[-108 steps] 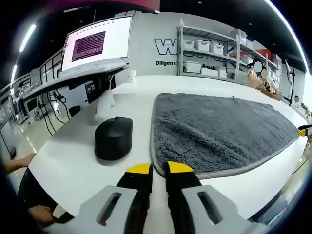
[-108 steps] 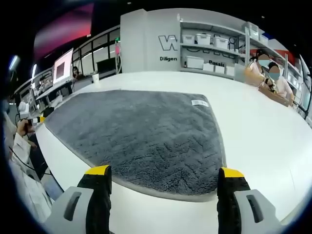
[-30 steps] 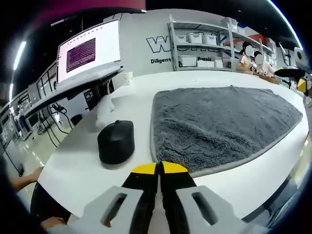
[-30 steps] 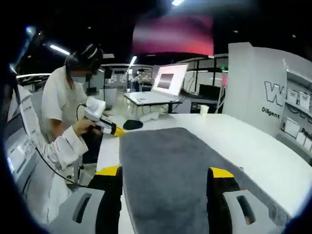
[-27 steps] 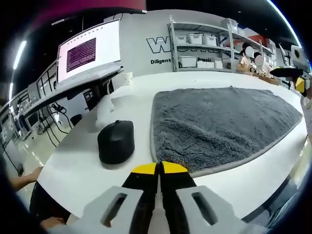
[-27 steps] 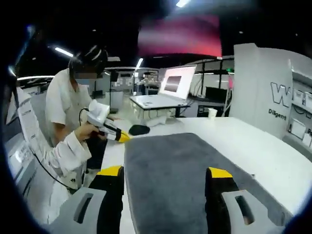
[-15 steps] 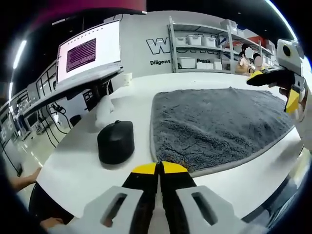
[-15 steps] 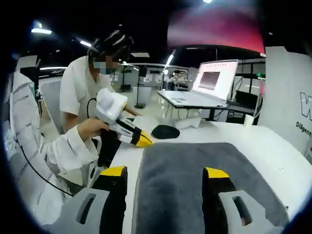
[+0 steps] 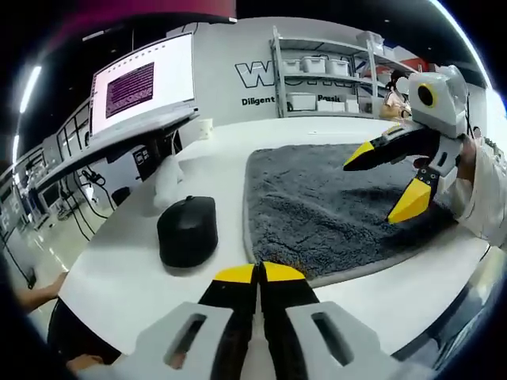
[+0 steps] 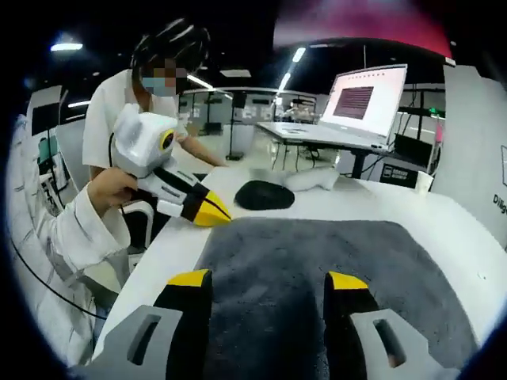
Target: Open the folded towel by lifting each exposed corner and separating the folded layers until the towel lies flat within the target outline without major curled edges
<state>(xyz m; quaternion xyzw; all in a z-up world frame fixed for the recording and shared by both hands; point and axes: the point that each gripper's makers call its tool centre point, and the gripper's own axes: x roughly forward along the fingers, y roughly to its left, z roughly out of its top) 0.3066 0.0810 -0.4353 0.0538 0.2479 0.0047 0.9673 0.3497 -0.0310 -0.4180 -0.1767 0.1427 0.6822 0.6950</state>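
The grey towel (image 9: 333,202) lies spread on the white table (image 9: 127,269). My left gripper (image 9: 257,273) is shut, its yellow tips pinched at the towel's near corner. In the right gripper view the same left gripper (image 10: 212,214) sits in a person's hand, its tip on the towel's (image 10: 317,261) corner. My right gripper (image 10: 268,281) is open and hovers over the towel's middle with nothing between its fingers. It enters the left gripper view from the right, where the right gripper (image 9: 386,182) hangs just above the fabric with its jaws apart.
A black mouse (image 9: 188,229) sits left of the towel, close to its edge, with a white crumpled object (image 10: 313,178) behind it. A monitor (image 9: 142,79) stands on a desk at the left. Shelves with bins (image 9: 333,71) line the back wall. The person's sleeve (image 10: 87,229) is at the table edge.
My right gripper has swung in over the towel toward the left gripper and now shows in the left gripper view. The left gripper has stayed shut at the corner.
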